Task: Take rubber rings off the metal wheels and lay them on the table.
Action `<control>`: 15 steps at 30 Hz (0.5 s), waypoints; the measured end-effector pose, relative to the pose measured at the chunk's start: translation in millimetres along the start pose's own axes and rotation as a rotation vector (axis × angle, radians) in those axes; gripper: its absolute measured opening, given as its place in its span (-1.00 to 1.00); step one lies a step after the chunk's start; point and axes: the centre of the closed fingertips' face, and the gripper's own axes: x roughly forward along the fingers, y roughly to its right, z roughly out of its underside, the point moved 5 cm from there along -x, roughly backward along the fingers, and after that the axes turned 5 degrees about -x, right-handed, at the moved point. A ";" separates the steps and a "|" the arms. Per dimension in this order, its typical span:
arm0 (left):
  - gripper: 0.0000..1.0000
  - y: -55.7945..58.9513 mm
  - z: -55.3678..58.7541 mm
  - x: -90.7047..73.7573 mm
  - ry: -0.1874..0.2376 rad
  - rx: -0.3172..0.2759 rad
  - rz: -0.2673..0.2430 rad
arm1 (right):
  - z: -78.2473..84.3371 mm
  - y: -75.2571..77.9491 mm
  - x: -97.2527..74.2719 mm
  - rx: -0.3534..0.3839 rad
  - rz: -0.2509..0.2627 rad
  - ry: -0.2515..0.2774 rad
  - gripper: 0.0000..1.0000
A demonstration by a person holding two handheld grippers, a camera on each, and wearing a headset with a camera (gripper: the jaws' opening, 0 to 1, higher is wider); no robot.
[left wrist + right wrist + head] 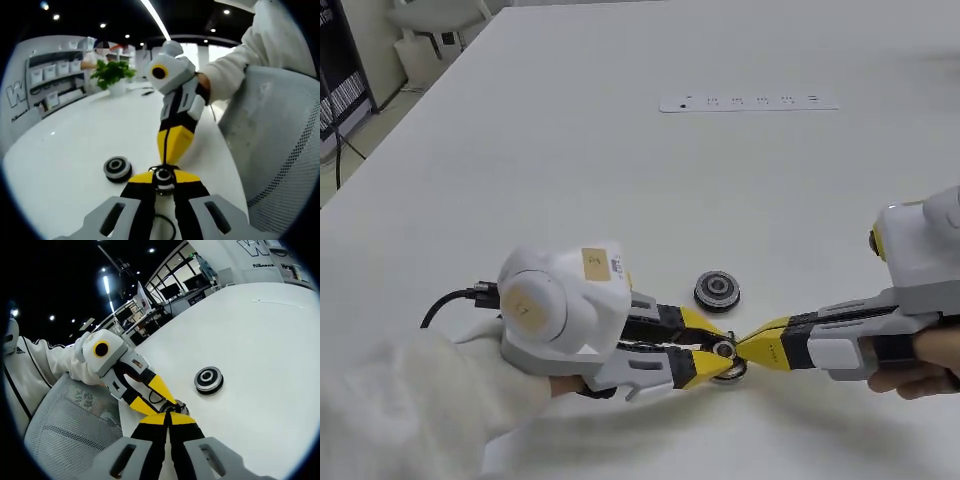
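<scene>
Two metal wheels here. Held wheel (163, 176) is clamped between the left gripper (718, 352) jaws, low at the table (620, 150); spare wheel (717, 290) lies near it. Right gripper (752, 348) jaws are pressed together at the held wheel's rim; can't tell if they've caught the rubber ring. Risks: thin bite slips off the ring, or the pull drags the wheel out of the left clamp into the spare.

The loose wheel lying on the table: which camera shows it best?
The right gripper view: the loose wheel is largest there, its rings clear. The left gripper view shows it more side-on; the head view shows it small.
</scene>
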 end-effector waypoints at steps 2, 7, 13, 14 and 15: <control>-0.73 0.2 -0.1 0.0 0.000 0.004 -0.001 | -0.7 -0.1 0.0 0.001 -0.003 0.003 -1.00; -0.73 0.3 -0.2 0.3 -0.002 0.012 -0.001 | -1.3 -0.9 0.5 0.001 -0.009 0.008 -1.00; -0.72 0.2 -0.4 0.6 -0.003 0.020 -0.004 | -8.4 -3.0 -1.2 0.005 -0.023 0.038 -1.00; -0.72 0.1 -0.4 0.6 -0.003 0.019 -0.004 | -8.4 -1.3 -1.5 -0.009 -0.012 0.032 -1.00; -0.72 -0.1 -0.4 0.6 -0.004 0.016 -0.003 | -8.1 -0.9 -1.5 -0.012 -0.011 0.032 -1.00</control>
